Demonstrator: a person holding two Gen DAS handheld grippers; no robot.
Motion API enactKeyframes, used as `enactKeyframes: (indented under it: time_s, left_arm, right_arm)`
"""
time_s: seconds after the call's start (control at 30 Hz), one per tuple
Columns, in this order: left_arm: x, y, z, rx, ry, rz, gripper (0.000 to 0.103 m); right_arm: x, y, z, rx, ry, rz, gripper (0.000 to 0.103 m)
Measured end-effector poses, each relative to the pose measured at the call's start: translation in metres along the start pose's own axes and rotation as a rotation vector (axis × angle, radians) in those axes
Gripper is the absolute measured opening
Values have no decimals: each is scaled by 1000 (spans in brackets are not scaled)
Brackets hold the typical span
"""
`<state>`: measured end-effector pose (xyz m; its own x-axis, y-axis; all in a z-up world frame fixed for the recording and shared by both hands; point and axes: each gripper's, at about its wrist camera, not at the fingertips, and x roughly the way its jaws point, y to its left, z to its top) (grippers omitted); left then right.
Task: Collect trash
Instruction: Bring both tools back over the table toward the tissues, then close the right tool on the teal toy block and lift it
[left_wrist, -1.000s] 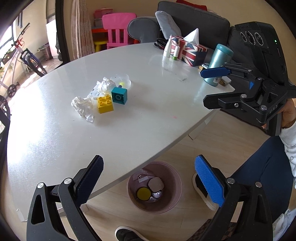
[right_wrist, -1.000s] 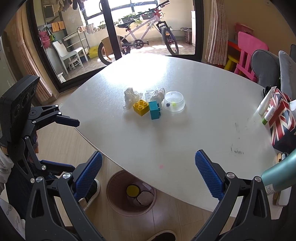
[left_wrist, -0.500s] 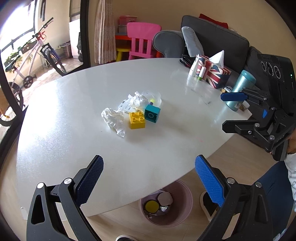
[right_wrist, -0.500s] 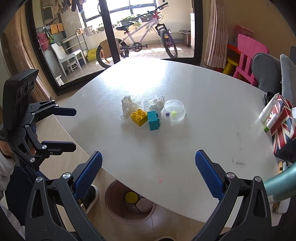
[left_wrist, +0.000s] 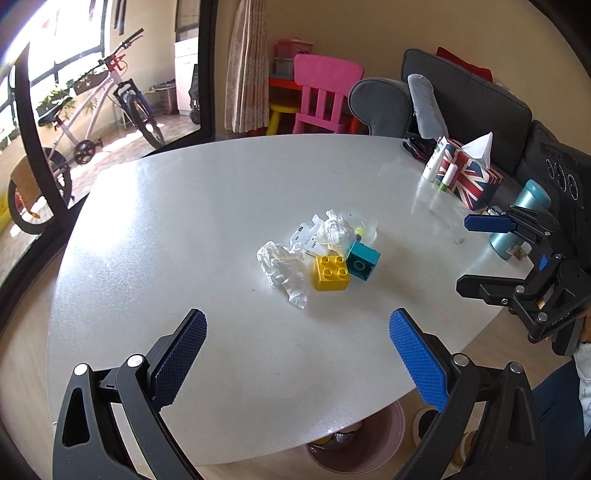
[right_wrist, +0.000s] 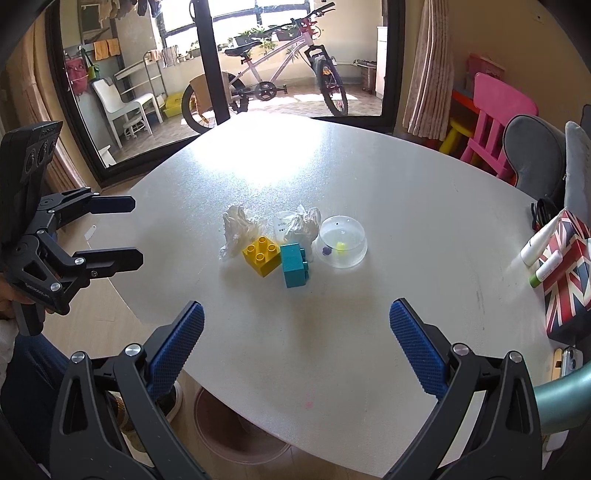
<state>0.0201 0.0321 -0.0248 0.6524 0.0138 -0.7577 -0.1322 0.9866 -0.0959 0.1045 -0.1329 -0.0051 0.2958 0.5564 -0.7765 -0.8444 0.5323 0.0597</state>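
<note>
Both claws, left claw (left_wrist: 297, 354) and right claw (right_wrist: 297, 350), are wide open and hold nothing. The paper balls (left_wrist: 284, 267) touch the yellow block (left_wrist: 330, 272), so a grab might catch the block too.

Bare table (left_wrist: 229, 206) fronts the crumpled tissue (left_wrist: 282, 267) – 2 bricks (left_wrist: 330, 272) flank its right.

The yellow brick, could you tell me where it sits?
Mid-table in both views, the yellow brick sits between a crumpled tissue and the teal brick.
</note>
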Motion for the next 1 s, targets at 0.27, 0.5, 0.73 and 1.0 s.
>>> enactKeyframes:
  time_s: [0.27, 0.5, 0.73, 1.0]
  left_arm:
    - [14, 19, 5, -28, 22, 30, 95]
    - [25, 34, 4, -52, 48, 50, 95]
    - [29, 42, 4, -66, 61, 52, 95]
    - [32, 41, 7, -69, 64, 34, 95]
  right_arm:
    - [32, 3, 12, -29, 44, -25, 99]
    - [62, 5, 20, -47, 103, -37, 99]
    - [83, 9, 26, -68, 145, -30, 86]
    - [95, 10, 28, -76, 178, -12, 60]
